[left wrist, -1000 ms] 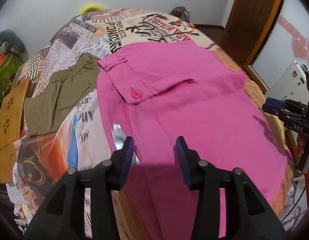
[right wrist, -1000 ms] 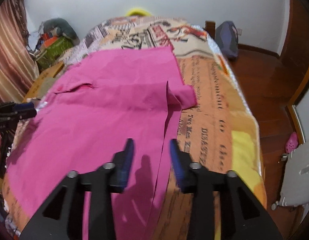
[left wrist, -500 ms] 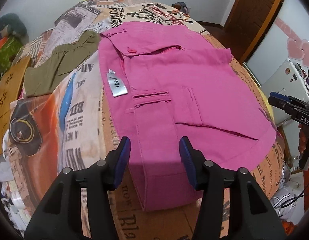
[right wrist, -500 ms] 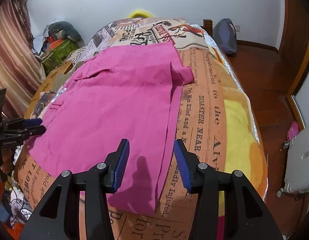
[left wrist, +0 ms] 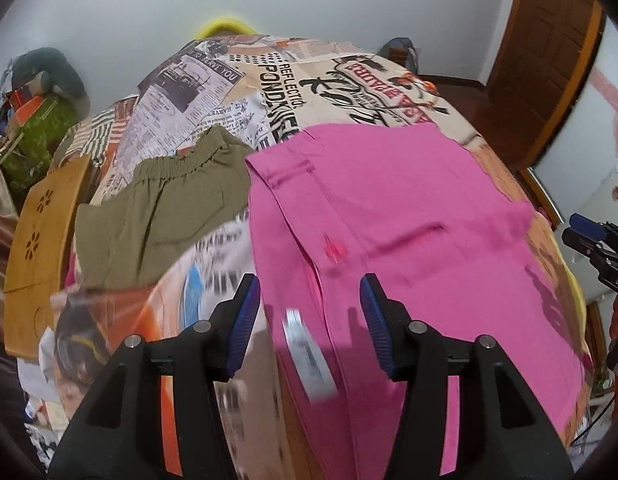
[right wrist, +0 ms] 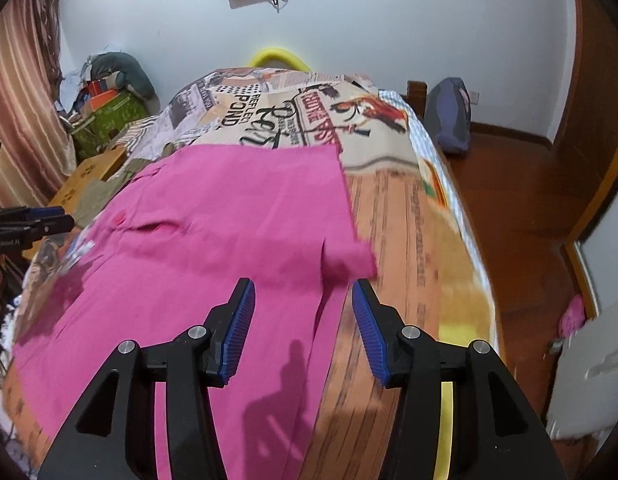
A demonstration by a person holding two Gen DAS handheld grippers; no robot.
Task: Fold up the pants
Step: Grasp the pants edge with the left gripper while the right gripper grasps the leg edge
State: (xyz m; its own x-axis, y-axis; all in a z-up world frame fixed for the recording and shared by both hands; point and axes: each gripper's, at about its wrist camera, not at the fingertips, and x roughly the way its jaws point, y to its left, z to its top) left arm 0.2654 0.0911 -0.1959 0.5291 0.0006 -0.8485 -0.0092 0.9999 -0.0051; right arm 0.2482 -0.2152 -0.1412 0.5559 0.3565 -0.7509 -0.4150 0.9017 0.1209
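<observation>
Pink pants [left wrist: 409, 216] lie spread flat on a bed, waistband with a pink button [left wrist: 335, 249] toward the left; they also show in the right wrist view [right wrist: 213, 232]. A white label [left wrist: 309, 356] sticks out at the near left edge. My left gripper [left wrist: 309, 320] is open and empty, hovering over the waist edge and label. My right gripper [right wrist: 303, 324] is open and empty, above the pants' right edge near a small folded-over flap [right wrist: 345, 258]. Each gripper shows at the edge of the other view.
Olive-green shorts [left wrist: 157, 200] lie left of the pink pants on the newspaper-print bedspread [left wrist: 269, 80]. A wooden board [left wrist: 37, 240] and clutter stand at the bed's left. A dark bag [right wrist: 449, 116] sits on the wooden floor to the right.
Both grippers have moved forward and down over the pants after pulling back half a second ago. Both stay open and empty. The pants have not moved.
</observation>
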